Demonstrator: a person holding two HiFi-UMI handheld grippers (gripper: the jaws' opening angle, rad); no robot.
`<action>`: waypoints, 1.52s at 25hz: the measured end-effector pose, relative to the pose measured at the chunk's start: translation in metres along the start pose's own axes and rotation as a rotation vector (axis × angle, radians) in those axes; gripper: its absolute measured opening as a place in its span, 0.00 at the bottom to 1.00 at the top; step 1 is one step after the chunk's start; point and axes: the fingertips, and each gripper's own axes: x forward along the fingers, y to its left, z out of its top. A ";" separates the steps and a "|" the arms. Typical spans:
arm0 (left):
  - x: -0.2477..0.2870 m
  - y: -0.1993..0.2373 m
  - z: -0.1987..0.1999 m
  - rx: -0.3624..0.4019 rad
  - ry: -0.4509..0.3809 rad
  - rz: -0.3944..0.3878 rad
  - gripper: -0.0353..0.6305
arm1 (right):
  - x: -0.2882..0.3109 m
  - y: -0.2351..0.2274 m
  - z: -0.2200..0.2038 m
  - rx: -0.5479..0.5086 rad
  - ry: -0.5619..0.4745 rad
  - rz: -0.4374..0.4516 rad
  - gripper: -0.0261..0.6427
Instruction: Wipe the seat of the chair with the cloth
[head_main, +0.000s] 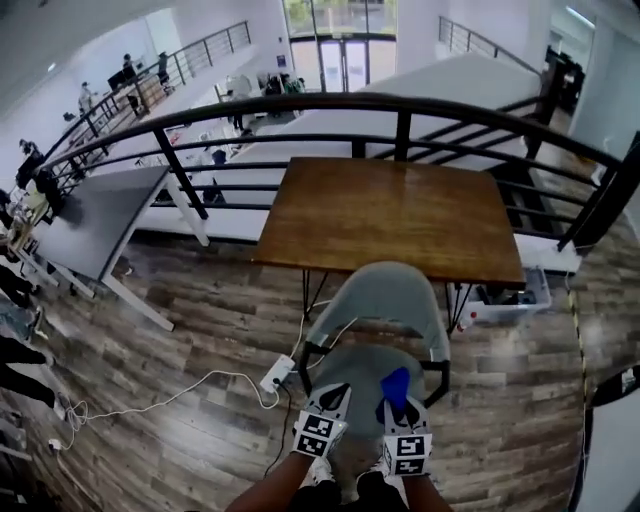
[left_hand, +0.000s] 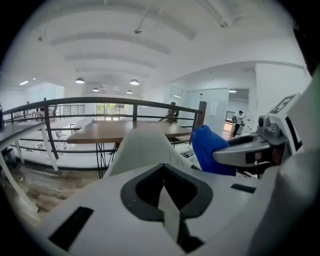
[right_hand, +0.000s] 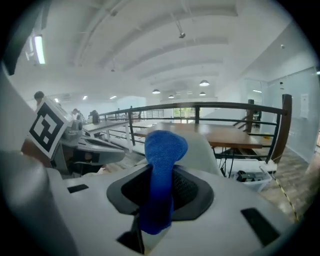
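One blue cloth (right_hand: 161, 170) is pinched in the right gripper's (head_main: 400, 408) jaws — a folded strip running lengthwise along them. Its rounded end pokes past the tips toward the backrest (head_main: 385, 298), above the single chair's (head_main: 430, 345) grey seat (head_main: 358, 368). Just beside, the left gripper (head_main: 333, 395) is pressed together — empty.

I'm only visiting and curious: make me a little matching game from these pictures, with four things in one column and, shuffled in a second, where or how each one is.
Things:
1. cloth
2. left gripper
3. chair
4. power strip

Places and states:
A. white, lying on the wood floor beside the chair
B. blue, clamped in the right gripper
C. grey, standing at the wooden table
D. shut, with nothing in it

Pairs: 1-B, 2-D, 3-C, 4-A
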 end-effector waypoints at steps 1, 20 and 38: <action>-0.011 0.001 0.006 0.007 -0.005 0.013 0.06 | -0.007 0.007 0.010 -0.014 -0.009 0.008 0.20; -0.133 -0.019 0.126 0.050 -0.285 0.026 0.06 | -0.102 0.036 0.115 -0.057 -0.255 -0.050 0.20; -0.144 -0.025 0.105 0.086 -0.270 0.000 0.06 | -0.106 0.055 0.131 -0.098 -0.338 -0.057 0.19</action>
